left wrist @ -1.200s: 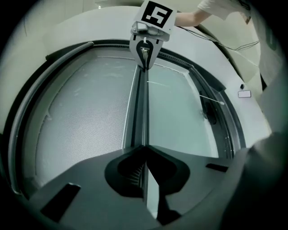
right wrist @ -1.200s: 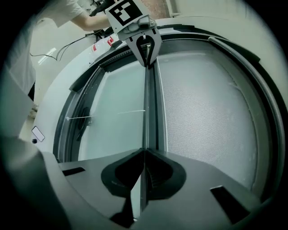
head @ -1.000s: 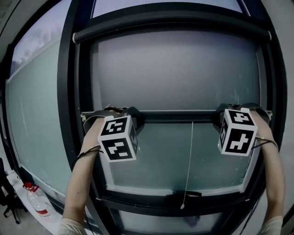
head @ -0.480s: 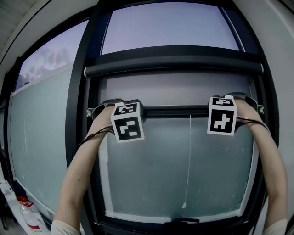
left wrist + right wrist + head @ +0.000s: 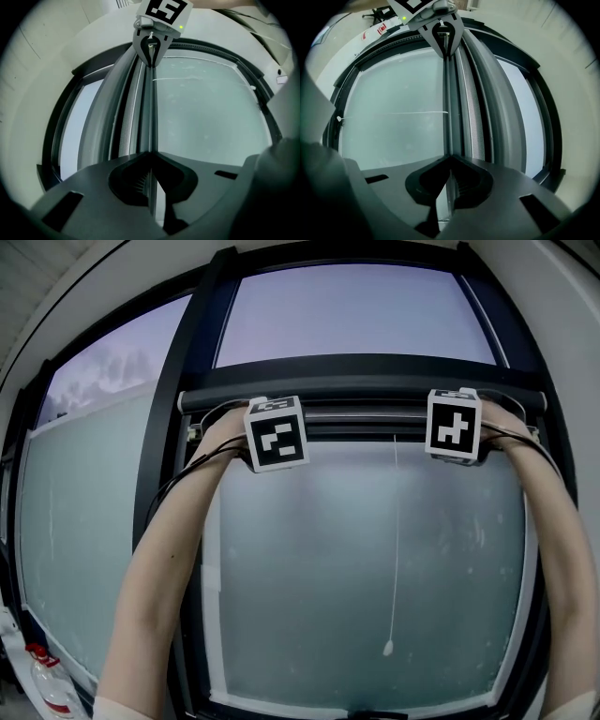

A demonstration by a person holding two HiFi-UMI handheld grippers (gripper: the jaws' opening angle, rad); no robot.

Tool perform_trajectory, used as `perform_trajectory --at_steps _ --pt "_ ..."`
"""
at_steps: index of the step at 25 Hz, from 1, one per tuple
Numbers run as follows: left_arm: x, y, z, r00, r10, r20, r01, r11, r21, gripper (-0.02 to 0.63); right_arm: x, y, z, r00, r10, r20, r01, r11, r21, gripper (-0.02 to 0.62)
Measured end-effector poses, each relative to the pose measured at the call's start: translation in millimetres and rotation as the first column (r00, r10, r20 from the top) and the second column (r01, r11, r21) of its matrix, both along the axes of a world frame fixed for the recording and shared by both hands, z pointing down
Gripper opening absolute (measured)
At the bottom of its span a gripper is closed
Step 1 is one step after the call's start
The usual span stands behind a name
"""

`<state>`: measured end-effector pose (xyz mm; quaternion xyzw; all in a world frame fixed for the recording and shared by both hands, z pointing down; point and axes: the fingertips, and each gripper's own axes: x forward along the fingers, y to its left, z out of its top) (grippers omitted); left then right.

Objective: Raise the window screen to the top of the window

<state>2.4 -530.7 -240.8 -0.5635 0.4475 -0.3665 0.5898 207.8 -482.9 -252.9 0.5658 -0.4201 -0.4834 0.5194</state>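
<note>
Since the screen's bottom bar (image 5: 366,427) must rise level, my left gripper (image 5: 151,180) and right gripper (image 5: 449,178) each pinch it near one end; it sits just under the top roller housing (image 5: 366,395).

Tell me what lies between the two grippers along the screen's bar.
In the head view, only the dark bar spans from left gripper to right gripper, with a thin white pull cord hanging from it nearer the right.

The window frame (image 5: 375,367) is black, the cord (image 5: 394,549) white.
</note>
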Motion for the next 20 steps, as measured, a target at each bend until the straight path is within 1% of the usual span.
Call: perform_trajectory --at_steps 5,8,11,13,14,15,16,17,18,19,20 --pt "2 2 -30 1.000 0.023 -0.017 -0.022 0.998 0.064 0.018 -1 2 -29 1.000 0.009 -0.015 -0.009 0.999 0.046 0.020" --pt "3 5 -33 0.999 0.051 -0.011 -0.050 0.998 0.050 0.018 -3 1 -33 1.000 0.010 -0.021 -0.009 0.999 0.048 0.020" --pt "0 3 -32 0.999 0.050 -0.016 -0.049 0.997 0.057 0.018 -3 2 -30 0.999 -0.006 -0.031 0.008 0.998 0.061 0.020" --pt "-1 5 -32 0.997 0.072 -0.027 -0.069 0.993 0.100 0.018 -3 4 -29 0.999 -0.011 -0.050 0.017 0.993 0.113 0.020" --pt "-1 7 -33 0.995 0.095 -0.034 -0.089 0.986 0.140 0.020 -4 6 -28 0.997 -0.011 -0.073 0.022 0.988 0.153 0.020" --pt "-2 10 -33 0.991 0.129 -0.046 -0.118 0.974 0.192 0.020 -4 9 -27 0.994 -0.011 -0.106 0.032 0.979 0.200 0.020" --pt "-3 16 -34 0.982 0.178 -0.068 -0.156 0.956 0.248 0.023 -5 13 -24 0.990 -0.016 -0.141 0.050 0.969 0.244 0.021" --pt "-6 23 -32 0.967 0.236 -0.100 -0.198 0.934 0.297 0.026 -5 19 -17 0.985 -0.028 -0.169 0.074 0.960 0.271 0.020" --pt "-9 30 -28 0.945 0.296 -0.141 -0.237 0.914 0.329 0.020 -5 24 -6 0.983 -0.055 -0.176 0.104 0.955 0.278 0.012" --pt "-13 37 -22 0.916 0.351 -0.193 -0.272 0.898 0.345 0.020 -7 30 7 0.982 -0.104 -0.160 0.145 0.951 0.274 0.013" --pt "-18 42 -11 0.881 0.400 -0.254 -0.302 0.886 0.351 0.020 -10 36 21 0.977 -0.174 -0.123 0.202 0.940 0.274 0.014"
